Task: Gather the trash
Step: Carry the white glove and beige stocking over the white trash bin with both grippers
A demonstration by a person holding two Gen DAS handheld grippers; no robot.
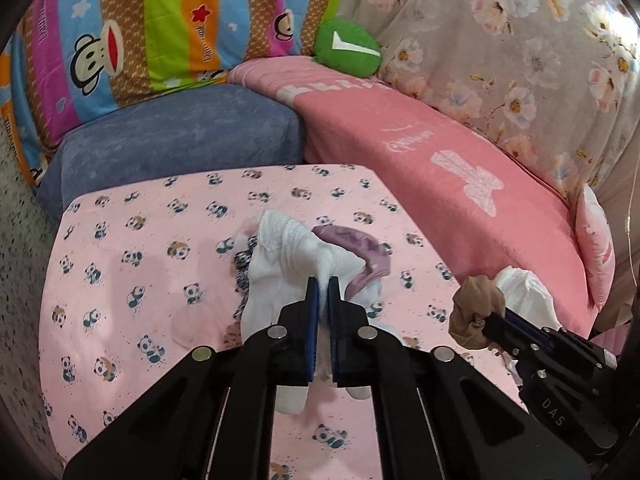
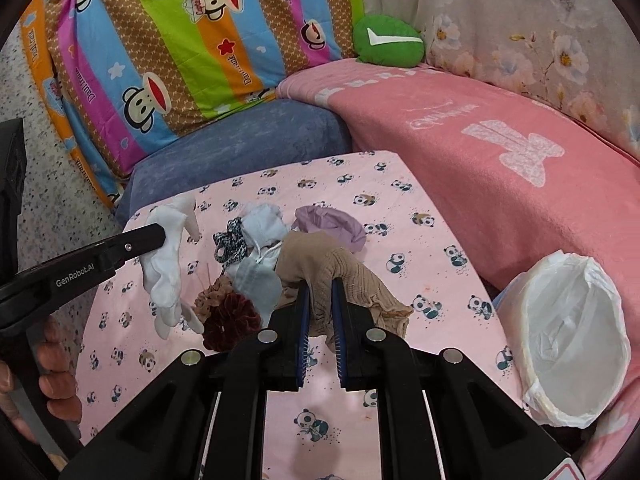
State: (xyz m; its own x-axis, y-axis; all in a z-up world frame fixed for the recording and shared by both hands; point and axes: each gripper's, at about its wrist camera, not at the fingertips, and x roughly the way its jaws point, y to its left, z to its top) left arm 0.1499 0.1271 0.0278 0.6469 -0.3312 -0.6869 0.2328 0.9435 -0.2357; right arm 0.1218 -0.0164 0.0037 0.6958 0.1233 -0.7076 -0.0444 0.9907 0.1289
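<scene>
My left gripper (image 1: 323, 285) is shut on a white glove (image 1: 280, 268), which hangs from its pads above the pink panda-print tabletop (image 1: 140, 280). In the right wrist view the same left gripper (image 2: 161, 236) comes in from the left with the white glove (image 2: 168, 268) dangling. My right gripper (image 2: 320, 286) is shut on a beige stocking (image 2: 352, 272) lifted off the pile. In the left wrist view the right gripper (image 1: 491, 318) shows at the right with the bunched beige stocking (image 1: 474, 304). A bin lined with a white bag (image 2: 572, 332) stands at the table's right edge.
On the tabletop (image 2: 440, 240) lie a purple cloth (image 2: 336, 222), a pale blue cloth (image 2: 260, 280), a leopard-print piece (image 2: 230, 242), a dark red scrunchie (image 2: 232, 322) and dried brown flowers (image 2: 212, 294). Behind are a blue cushion (image 2: 240, 140), a pink blanket (image 2: 520, 140) and a striped pillow (image 2: 180, 40).
</scene>
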